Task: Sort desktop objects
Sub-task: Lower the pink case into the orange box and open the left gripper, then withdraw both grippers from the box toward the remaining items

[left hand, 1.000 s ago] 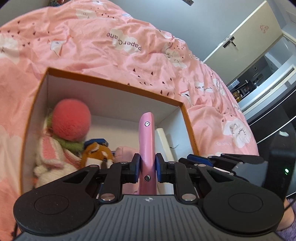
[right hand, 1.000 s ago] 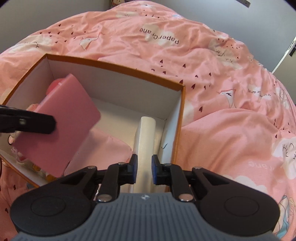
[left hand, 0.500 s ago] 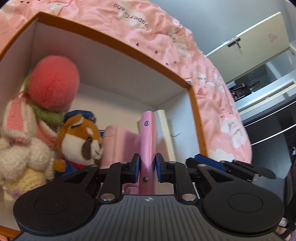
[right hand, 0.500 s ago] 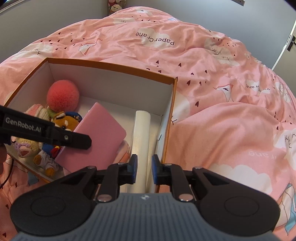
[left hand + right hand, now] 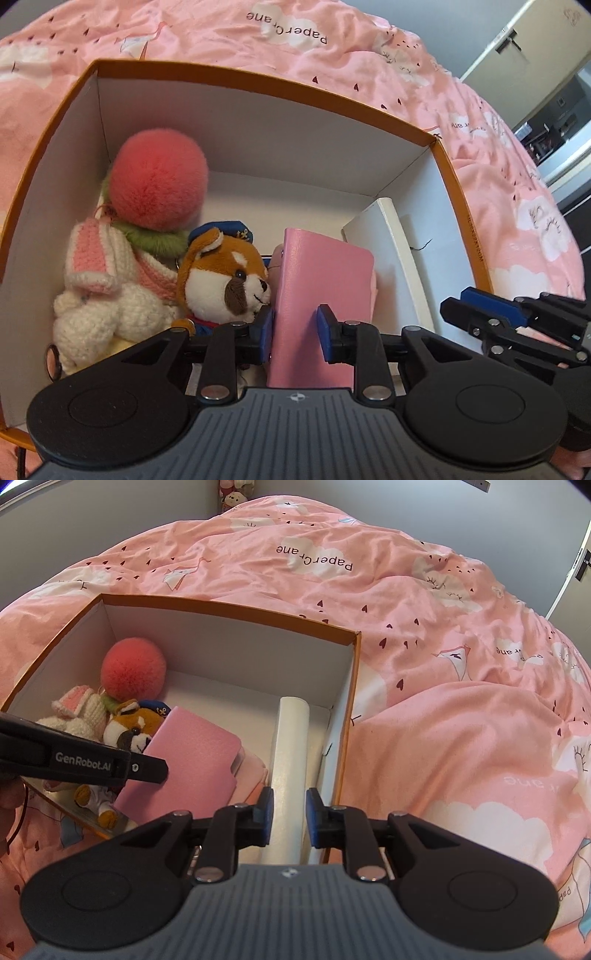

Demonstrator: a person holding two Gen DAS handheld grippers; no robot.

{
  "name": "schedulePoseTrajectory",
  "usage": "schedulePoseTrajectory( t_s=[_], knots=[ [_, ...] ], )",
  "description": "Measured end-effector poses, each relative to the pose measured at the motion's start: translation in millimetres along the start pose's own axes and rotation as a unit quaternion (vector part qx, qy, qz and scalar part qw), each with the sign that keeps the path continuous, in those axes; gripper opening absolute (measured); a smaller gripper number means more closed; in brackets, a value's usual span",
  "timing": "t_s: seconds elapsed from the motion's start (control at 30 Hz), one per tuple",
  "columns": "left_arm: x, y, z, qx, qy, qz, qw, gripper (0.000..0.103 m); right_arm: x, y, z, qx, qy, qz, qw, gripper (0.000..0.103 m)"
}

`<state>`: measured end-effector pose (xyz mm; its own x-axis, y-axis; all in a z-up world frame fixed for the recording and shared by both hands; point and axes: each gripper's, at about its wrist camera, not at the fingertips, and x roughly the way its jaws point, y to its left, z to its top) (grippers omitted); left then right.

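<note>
Left hand-held gripper [image 5: 294, 334]: your jaws are opening around the pink notebook [image 5: 319, 295]; the left pad sits at its cover, the right pad stands just clear, so it reads as released.
Right hand-held gripper [image 5: 289, 818]: your jaws are opening here too, with the white book [image 5: 290, 760] between the pads and a sliver of gap on each side (no squeeze visible).
Pink notebook: one, standing on edge inside the box, leaning toward the fox plush [image 5: 225, 280] and touching its snout.
White book: one, upright against the box's right wall.
Plush toys: three, all in the left part of the box, namely one fox plush with a blue cap, one knitted rabbit [image 5: 103, 295], one red pompom [image 5: 159, 181] on top of the rabbit.
Box [image 5: 258, 79]: one, orange rim, white inside, resting on the bed's pink quilt [image 5: 443, 664].
Left wrist view only: a second pale pink item [image 5: 275, 258] behind the notebook, partly hidden; your right gripper entering at the right edge.
Right wrist view only: the notebook's broad face, your left gripper's finger reaching in from the left, and a hand [image 5: 11, 805] at the left edge.
</note>
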<state>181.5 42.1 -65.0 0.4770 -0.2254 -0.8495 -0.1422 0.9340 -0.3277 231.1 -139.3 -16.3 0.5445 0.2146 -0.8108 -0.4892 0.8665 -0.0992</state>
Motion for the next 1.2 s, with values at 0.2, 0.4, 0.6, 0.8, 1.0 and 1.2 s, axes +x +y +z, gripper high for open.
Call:
schedulePoseTrajectory(
  t_s=[0.2, 0.4, 0.6, 0.8, 1.0, 1.2],
  knots=[
    [-8.8, -11.2, -5.5, 0.04, -0.014, 0.032, 0.9986, 0.03, -13.6, 1.7, -3.9, 0.009, -0.014, 0.012, 1.0, 0.028],
    [-31.5, -15.6, -12.4, 0.068, -0.036, 0.047, 0.9959, 0.031, -29.3, 2.5, -11.4, 0.008, -0.037, 0.025, 0.999, 0.029],
    [-67.9, -30.2, -26.4, 0.111, -0.079, 0.04, 0.9898, 0.034, -54.6, 3.0, -26.0, 0.017, -0.068, 0.035, 0.997, 0.029],
    [-102.4, -41.7, -50.0, 0.142, -0.121, 0.026, 0.9821, 0.035, -91.5, 6.3, -57.7, 0.038, -0.112, 0.054, 0.992, 0.03],
    [-119.9, -45.9, -78.8, 0.177, -0.126, 0.001, 0.976, 0.035, -106.4, 20.6, -103.3, 0.049, -0.092, 0.052, 0.993, 0.032],
    [-106.9, -41.3, -109.5, 0.19, -0.078, 0.022, 0.9785, 0.039, -103.0, 39.1, -149.2, 0.055, -0.036, 0.078, 0.995, 0.039]
  ],
)
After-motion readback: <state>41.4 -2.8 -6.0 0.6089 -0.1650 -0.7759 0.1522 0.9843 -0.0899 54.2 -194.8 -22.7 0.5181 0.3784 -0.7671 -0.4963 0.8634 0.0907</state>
